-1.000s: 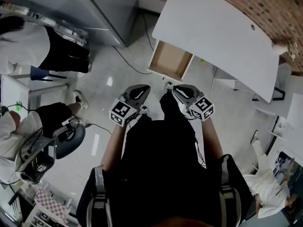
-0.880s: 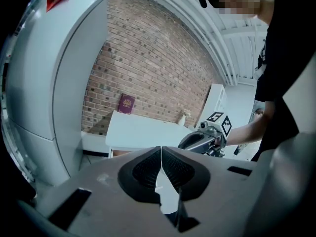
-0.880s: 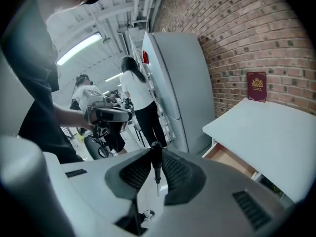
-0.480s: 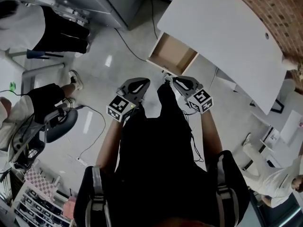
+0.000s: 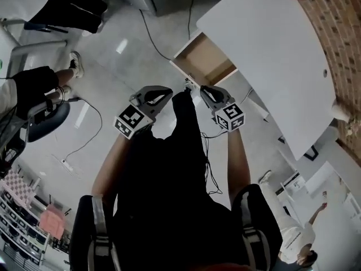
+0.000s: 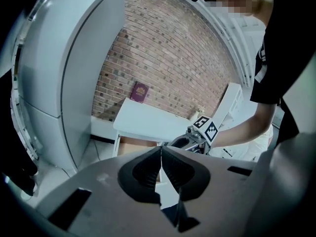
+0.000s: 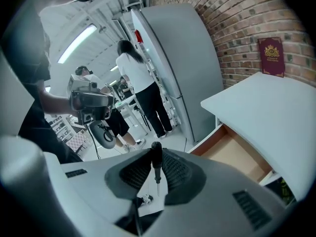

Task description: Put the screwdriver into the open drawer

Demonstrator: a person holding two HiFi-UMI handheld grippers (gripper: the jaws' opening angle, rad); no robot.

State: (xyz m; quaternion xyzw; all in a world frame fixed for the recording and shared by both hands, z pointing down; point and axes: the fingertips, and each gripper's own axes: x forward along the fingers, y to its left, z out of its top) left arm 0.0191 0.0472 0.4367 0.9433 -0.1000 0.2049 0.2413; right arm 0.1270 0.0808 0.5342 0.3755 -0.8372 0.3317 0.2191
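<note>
Two grippers are hanging side by side at the middle of the head view, above the person's dark clothing. At centre-left, the left gripper (image 6: 161, 166) is showing its jaws pressed together with nothing between them, so it is playing no part in this step and would best be kept to that side.

Just right of it, the right gripper (image 5: 203, 90) is clamping the screwdriver (image 7: 156, 163) between its pads. The dark handle is sticking up past the jaw tips and the thin shaft is pointing back toward the gripper's body.

My judgement is that the carry is under way and the drop is not yet done. To do it well, the person should be bringing the right gripper up and rightward in the frame until it is over the drawer (image 5: 207, 60). It then needs lowering past the front wall and releasing only when the tool is near the bottom, so it doesn't bounce or roll out.

That drawer is standing pulled out from under the white desk (image 5: 265, 49) at upper centre. Its brown bottom is looking bare, though the back may be hidden under the desk's edge.
</note>
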